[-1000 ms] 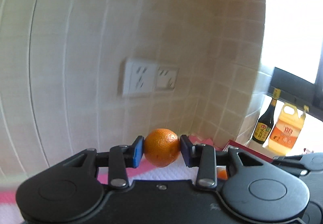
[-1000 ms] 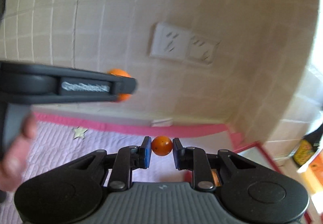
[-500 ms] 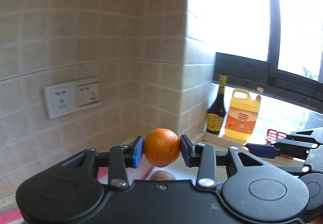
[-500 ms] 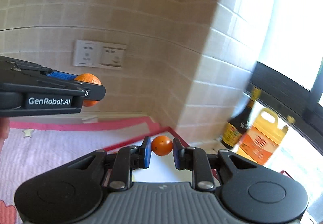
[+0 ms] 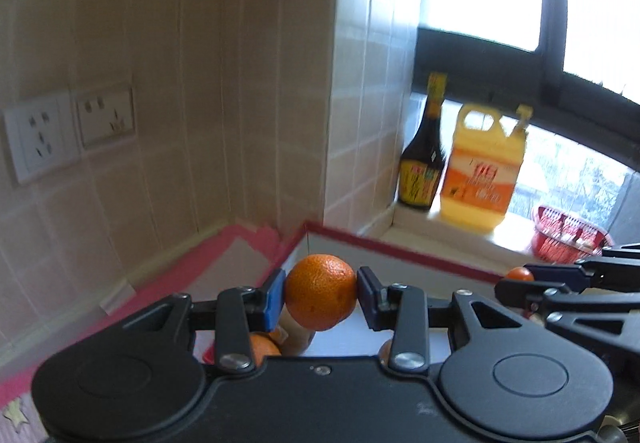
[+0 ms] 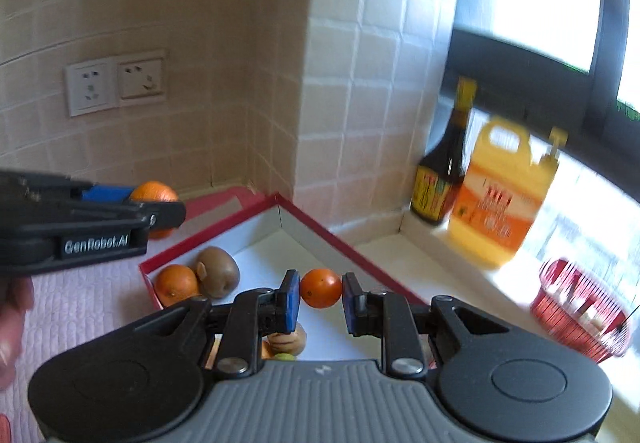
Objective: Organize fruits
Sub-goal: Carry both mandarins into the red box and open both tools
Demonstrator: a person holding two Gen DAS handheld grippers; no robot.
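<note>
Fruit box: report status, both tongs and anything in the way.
Left tongs shut on large orange. Right tongs shut on small orange. Red-rimmed box ahead, already holding an orange and kiwi. Nothing blocking.

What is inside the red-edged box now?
In the red-edged box lie an orange and a kiwi together near one corner. More fruit lies lower, mostly covered by the right gripper.

Orange (image 5: 321, 291) and smaller orange (image 6: 321, 288), both gripper-held.
</note>
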